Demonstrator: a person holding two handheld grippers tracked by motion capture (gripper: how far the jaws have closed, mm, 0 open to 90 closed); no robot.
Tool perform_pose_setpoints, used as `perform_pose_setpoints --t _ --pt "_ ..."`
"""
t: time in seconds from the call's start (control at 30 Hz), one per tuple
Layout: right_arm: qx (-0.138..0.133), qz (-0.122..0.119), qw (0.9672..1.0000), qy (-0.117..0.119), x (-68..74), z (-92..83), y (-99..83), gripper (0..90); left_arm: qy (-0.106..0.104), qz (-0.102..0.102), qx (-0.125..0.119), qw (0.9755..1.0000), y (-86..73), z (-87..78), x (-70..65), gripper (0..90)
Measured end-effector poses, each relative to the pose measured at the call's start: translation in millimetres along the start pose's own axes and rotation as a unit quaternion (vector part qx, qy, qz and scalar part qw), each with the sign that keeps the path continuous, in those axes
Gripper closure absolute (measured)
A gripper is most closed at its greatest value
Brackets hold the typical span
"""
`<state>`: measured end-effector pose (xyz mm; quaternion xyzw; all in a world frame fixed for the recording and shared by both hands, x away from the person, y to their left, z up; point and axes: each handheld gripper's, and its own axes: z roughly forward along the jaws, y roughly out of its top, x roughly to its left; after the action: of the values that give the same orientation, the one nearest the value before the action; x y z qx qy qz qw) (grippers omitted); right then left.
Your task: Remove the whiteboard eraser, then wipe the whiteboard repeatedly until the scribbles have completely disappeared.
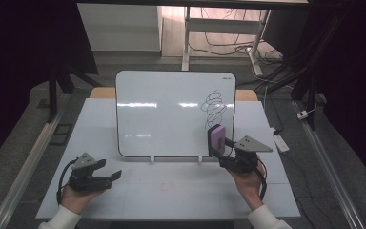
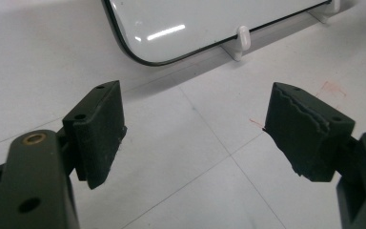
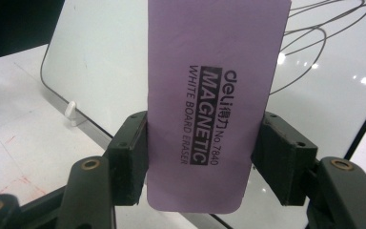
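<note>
A white board [image 1: 171, 112] stands tilted on two small white feet at the middle of the table, with a black scribble [image 1: 213, 106] near its upper right. My right gripper [image 1: 220, 151] is shut on a purple magnetic whiteboard eraser [image 1: 216, 139], held upright in front of the board's lower right part. In the right gripper view the eraser [image 3: 214, 100] sits clamped between both pads, the scribble [image 3: 324, 43] behind it. My left gripper [image 1: 112, 177] rests low at the table's left front, open, with bare table between its pads [image 2: 100, 131].
The white table [image 1: 171, 191] has faint red marks [image 2: 331, 88] on its surface in front of the board. The board's feet [image 2: 242, 40] stand at its lower edge. Cables and desk legs lie on the floor beyond the table.
</note>
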<state>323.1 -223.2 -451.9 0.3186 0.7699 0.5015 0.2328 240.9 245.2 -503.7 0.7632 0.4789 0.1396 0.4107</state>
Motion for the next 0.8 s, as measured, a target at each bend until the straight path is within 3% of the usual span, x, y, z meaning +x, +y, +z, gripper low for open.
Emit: perform_pose_setpoints --t 0.2,0.23,0.4,0.53,0.8 --pt "-0.002 -0.022 0.9992 -0.032 -5.9 -6.0 14.3 39.9 -0.004 0.000 0.000 1.0000 1.0 0.1 1.1 20.9" --pt "0.000 -0.031 0.9983 -0.050 -11.0 -7.3 22.5 39.9 -0.004 0.000 0.000 1.0000 1.0 0.3 1.1 21.0" --pt "-0.003 -0.035 0.9960 -0.082 -29.2 -6.3 45.1 40.0 -0.004 -0.001 0.003 1.0000 0.9 1.6 1.0 21.0" --pt "0.006 -0.052 0.9915 -0.119 -47.4 2.5 82.3 40.1 -0.005 -0.001 0.006 1.0000 0.5 2.4 1.4 21.1" --pt "0.022 -0.067 0.9875 -0.141 -59.0 26.4 113.6 40.2 -0.005 -0.001 0.009 0.9999 -0.2 4.1 2.3 21.1"
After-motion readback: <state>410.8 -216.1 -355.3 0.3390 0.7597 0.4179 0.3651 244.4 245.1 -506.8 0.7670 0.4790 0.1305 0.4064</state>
